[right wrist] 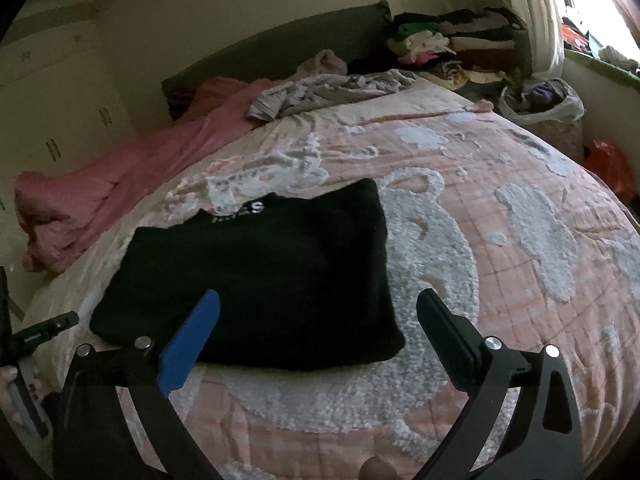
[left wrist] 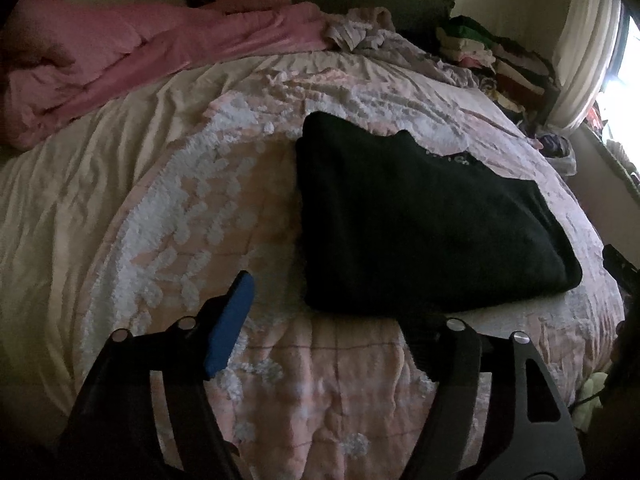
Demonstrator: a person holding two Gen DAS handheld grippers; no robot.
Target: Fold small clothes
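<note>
The right gripper (right wrist: 318, 332) and left gripper (left wrist: 328, 320) are held with jaws apart, nothing clamped, above the bedspread's (right wrist: 500, 208) near edge. The black folded garment (right wrist: 260, 280) lies there, released; the fold seems finished, and moving it aside is probably called for.

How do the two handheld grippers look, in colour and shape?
Both the left gripper and the right gripper have black curved frames with silver round bolts. On each, one of the fingers carries a flat blue pad, while the other is black.
</note>
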